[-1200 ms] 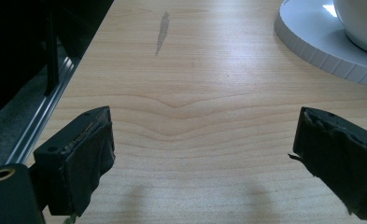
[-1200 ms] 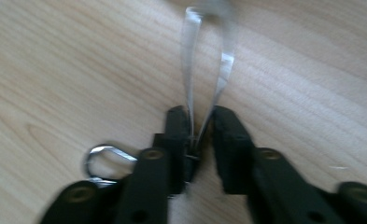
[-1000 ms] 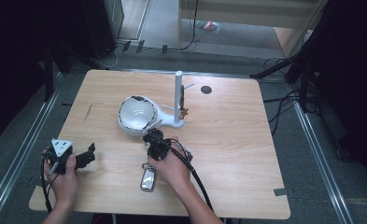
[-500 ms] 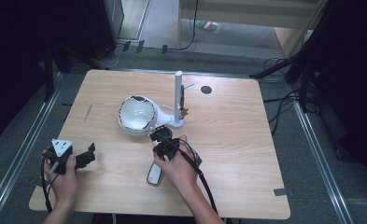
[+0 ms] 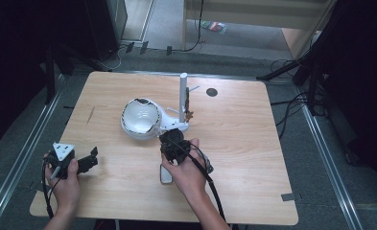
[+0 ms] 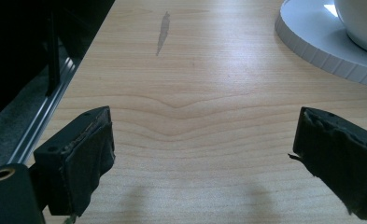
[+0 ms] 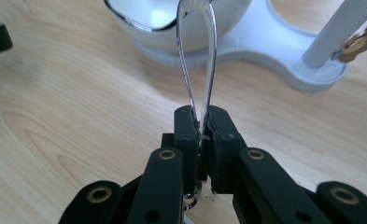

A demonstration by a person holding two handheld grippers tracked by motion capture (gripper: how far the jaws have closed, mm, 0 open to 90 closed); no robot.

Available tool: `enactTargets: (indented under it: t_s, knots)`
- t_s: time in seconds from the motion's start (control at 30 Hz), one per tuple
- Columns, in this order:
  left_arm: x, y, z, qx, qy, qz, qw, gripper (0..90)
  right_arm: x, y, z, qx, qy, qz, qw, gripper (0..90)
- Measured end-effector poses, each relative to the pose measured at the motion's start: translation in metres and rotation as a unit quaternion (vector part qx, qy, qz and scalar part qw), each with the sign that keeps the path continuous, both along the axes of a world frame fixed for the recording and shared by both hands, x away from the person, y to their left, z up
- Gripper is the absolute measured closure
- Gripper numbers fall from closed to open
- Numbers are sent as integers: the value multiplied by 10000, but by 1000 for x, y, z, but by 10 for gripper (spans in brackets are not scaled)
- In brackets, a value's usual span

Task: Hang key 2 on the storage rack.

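**Utensil carried up to the white stand, right grip secure**

Table (image 5: 253,143): light wood, bare apart from one fixture near its middle and a dark round mark toward the far edge.

Fixture: a white stand (image 5: 172,125) with a flat ribbed base. It holds a white bowl (image 5: 139,117) on its left and an upright white post (image 5: 182,93) on its right.

Left gripper (image 5: 92,155): held low at the near left corner, well apart from the stand. Its jaws are spread wide with only bare wood between them. It has not shifted over the last second and plays no part in the work at present.

Right gripper (image 5: 171,139): over the last second it has moved forward and slightly rightward. It is now just beside the near edge of the stand's base. Its jaws are pressed together on a slim shiny utensil (image 7: 197,60), and the pinch falls low on the stem. I cannot tell what kind of utensil it is.

Utensil: it travelled with the hand. Its far end now points at the bowl and reaches about as far as the rim. The right gripper view does not settle whether it touches the rim.

Keys (image 5: 190,114): a small brass bunch hanging against the post, undisturbed.

Assessment: the carry appears nearly complete. Delivery into the bowl looks like the step remaining. The grip sits low on the stem, so the far end may swing or tilt on release.
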State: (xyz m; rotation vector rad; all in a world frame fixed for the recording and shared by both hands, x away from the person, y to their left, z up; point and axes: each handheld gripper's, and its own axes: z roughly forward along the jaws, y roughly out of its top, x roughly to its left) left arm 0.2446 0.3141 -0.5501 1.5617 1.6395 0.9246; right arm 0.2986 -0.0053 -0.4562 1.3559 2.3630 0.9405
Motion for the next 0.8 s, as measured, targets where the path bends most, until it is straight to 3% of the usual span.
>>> enactTargets:
  t_s: [0.4,0.8]
  knots:
    - [0,0,0,-15,-22,15,10000,57,-6,-10,13,286,-671,-267,9970,848]
    - [0,0,0,-15,-19,12,10000,57,-14,-16,21,377,-1273,-549,9896,848]
